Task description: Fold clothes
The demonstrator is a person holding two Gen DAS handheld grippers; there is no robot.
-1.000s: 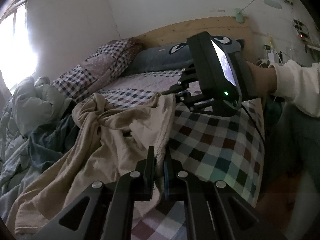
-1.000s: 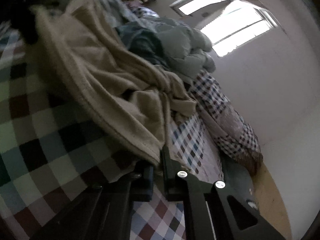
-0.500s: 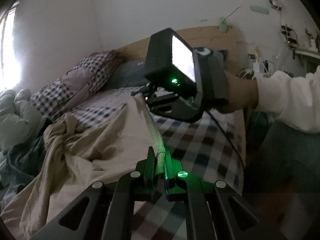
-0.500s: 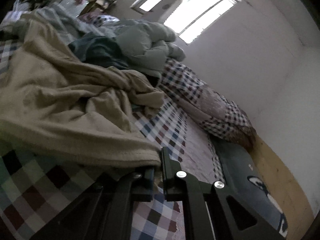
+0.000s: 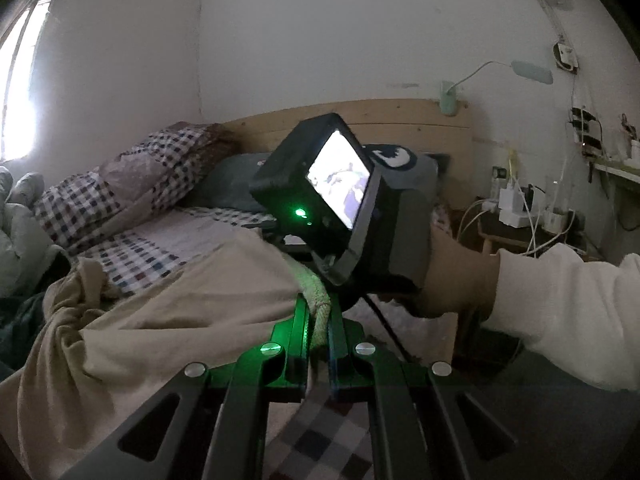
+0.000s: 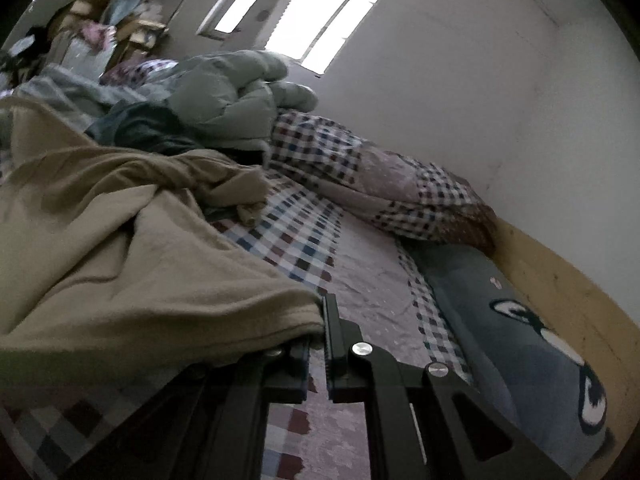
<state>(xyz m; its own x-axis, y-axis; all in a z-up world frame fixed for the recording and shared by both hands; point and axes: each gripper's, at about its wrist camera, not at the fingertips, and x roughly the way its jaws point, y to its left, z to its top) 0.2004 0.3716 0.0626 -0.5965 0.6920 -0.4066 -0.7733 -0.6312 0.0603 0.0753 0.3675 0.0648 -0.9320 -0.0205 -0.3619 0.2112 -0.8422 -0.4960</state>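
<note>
Checked bed sheet under you: left gripper and right gripper each pinch the beige garment hem. You're spreading it; next, lay it flat beside the grey pillow.

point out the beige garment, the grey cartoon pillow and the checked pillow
beige garment [image 6: 120, 264], right wrist view, on its broad spread middle
grey cartoon pillow [image 6: 500, 320], right wrist view, on plain grey fabric beside the print
checked pillow [image 5: 132, 184], left wrist view, on its checked top face

Left hand-held gripper pinches the beige garment's ribbed hem.
</note>
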